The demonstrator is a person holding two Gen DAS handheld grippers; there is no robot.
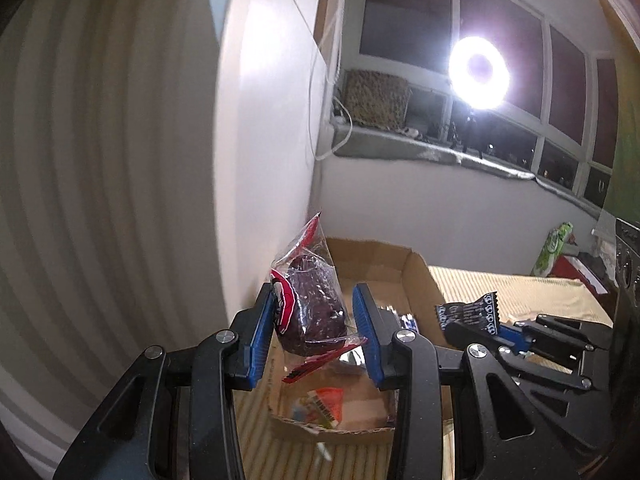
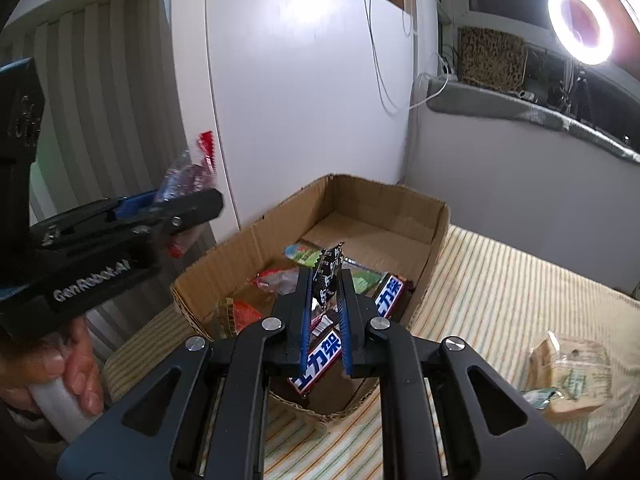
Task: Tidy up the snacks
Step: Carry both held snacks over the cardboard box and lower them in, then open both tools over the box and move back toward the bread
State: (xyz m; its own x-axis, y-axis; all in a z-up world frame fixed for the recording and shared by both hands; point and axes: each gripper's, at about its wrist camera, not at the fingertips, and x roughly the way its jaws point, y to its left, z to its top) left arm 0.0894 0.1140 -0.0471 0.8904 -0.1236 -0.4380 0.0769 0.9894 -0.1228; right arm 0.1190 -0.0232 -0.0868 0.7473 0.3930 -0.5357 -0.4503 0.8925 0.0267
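Holding, left jaws: the left gripper (image 1: 314,326) has its blue pads pressed on a clear wrapper with red print (image 1: 308,300); a dark round cake is inside, and the wrapper's top corner stands up above the jaws.
Holding, right jaws: the right gripper (image 2: 326,320) is nearly closed, pinching a small black sachet with white print (image 2: 329,276), which stands upright between the pads.
Place of both packets: in the air over the cardboard box (image 2: 400,204), the black one above its middle, the red one near its left wall.
Box contents: brown bars with white and blue letters (image 2: 320,354), a green packet (image 2: 304,254), an orange packet (image 2: 240,314) and others lie on the bottom.
Box place: on a striped cloth (image 2: 500,280), close to a white wall panel (image 2: 300,80).
Right of box: a pale wrapped pack (image 2: 572,376) lies on the cloth, well apart.
Hand: a person's hand (image 2: 76,372) grips the left tool's handle.
Background: a ring lamp (image 2: 580,24) shines at the window sill.
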